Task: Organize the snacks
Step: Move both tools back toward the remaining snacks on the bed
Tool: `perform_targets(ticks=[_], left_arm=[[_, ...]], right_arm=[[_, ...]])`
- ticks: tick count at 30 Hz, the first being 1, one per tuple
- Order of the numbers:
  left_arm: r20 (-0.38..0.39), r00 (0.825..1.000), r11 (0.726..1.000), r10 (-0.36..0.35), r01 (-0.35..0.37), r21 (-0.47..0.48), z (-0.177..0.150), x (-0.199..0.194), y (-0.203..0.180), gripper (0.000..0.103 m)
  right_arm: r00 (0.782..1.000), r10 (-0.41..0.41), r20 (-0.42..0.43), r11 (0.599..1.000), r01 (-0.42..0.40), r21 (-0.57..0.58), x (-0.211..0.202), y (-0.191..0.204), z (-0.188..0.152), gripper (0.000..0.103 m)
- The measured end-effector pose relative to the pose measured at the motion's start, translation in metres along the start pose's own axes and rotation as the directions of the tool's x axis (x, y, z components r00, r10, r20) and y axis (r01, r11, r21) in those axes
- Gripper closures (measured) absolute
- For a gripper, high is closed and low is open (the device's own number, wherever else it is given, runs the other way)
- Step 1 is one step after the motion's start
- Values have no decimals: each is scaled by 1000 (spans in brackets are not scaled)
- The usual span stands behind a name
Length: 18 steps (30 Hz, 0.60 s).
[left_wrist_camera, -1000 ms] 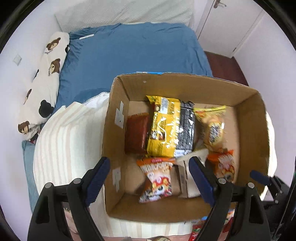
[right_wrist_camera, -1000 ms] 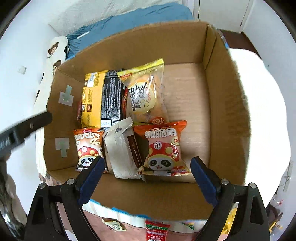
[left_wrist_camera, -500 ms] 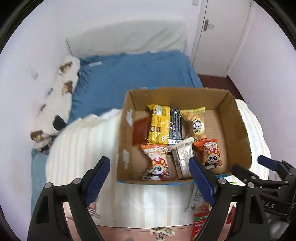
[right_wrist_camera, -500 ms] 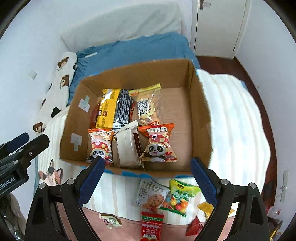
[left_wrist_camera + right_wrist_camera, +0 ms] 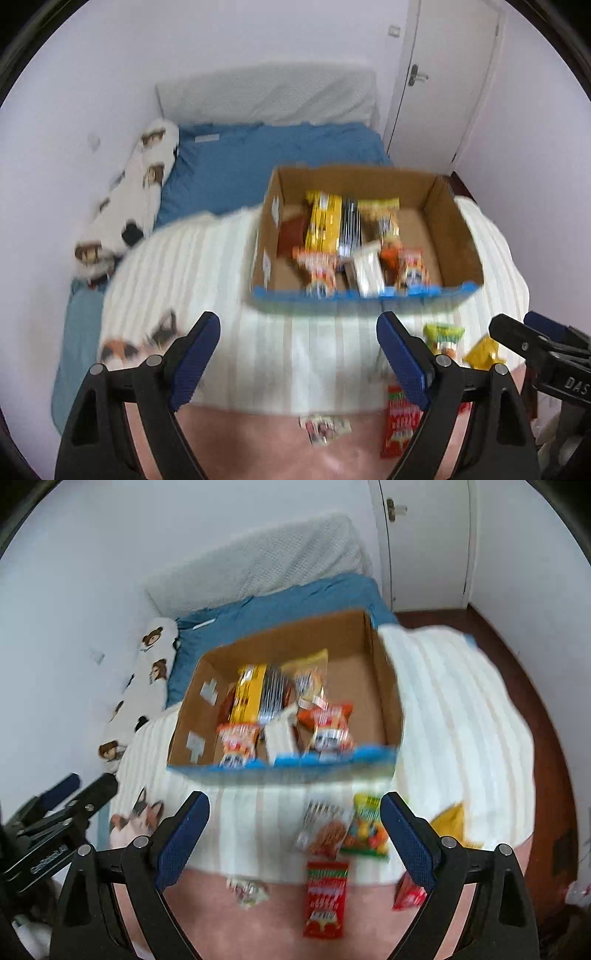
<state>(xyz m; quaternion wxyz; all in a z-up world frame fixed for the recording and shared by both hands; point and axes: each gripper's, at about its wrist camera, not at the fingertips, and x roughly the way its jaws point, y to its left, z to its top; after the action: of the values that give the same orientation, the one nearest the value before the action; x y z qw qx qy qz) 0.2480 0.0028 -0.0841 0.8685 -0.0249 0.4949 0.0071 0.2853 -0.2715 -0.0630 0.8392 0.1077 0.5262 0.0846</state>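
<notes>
A cardboard box (image 5: 454,229) (image 5: 384,686) on the bed holds several snack packets, among them a yellow-and-black pack (image 5: 325,227) (image 5: 251,696) and an orange panda bag (image 5: 328,725). Loose snacks lie in front of the box: a cookie pack (image 5: 325,830), a green candy bag (image 5: 367,827) (image 5: 441,338), a red packet (image 5: 325,897) (image 5: 400,421), a yellow packet (image 5: 452,823). My left gripper (image 5: 299,332) and right gripper (image 5: 295,812) are both open and empty, held back from the box. Both views are blurred.
A striped cream blanket (image 5: 192,280) covers the bed under the box. A blue sheet (image 5: 258,162) and a bear-print pillow (image 5: 136,199) lie behind. A small wrapper (image 5: 323,430) lies on the pink cover. A white door (image 5: 450,74) stands at the back right.
Both grippers have pulled back and up from inside the box. The box now looks smaller and farther away, and the loose snacks in front of it have come into view.
</notes>
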Motion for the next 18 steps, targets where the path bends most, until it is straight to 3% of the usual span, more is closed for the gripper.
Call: perform_targets(ticks=[4,7,9,11,13,18], left_arm=[[-138,990,998,3,-11,-55,-48,35,5,16],[-289,956,990,-51,10,-142,-93,79,11,16],[-383,919,982,-98,26,-189,-119,107,13,16],[-436,892,975,-123,26,-222,-137,129,13,16],[-457,879,971,-135,25,-237,-143,136,11,16],[-422,899,979,-121,36,-202,-121,137,-7,16]], right_arm=[[997,57,-55,997,-54,51,17,-17,-49,7],[991,58,-124,992,-43,119,48,-34,-89,7],[980,67,-186,986,-36,162,70,-45,-113,7],[974,55,-221,983,-14,183,90,-54,-129,8],[967,54,-247,977,0,213,105,-61,-140,8],[963,35,-267,969,32,244,126,-75,-141,7]])
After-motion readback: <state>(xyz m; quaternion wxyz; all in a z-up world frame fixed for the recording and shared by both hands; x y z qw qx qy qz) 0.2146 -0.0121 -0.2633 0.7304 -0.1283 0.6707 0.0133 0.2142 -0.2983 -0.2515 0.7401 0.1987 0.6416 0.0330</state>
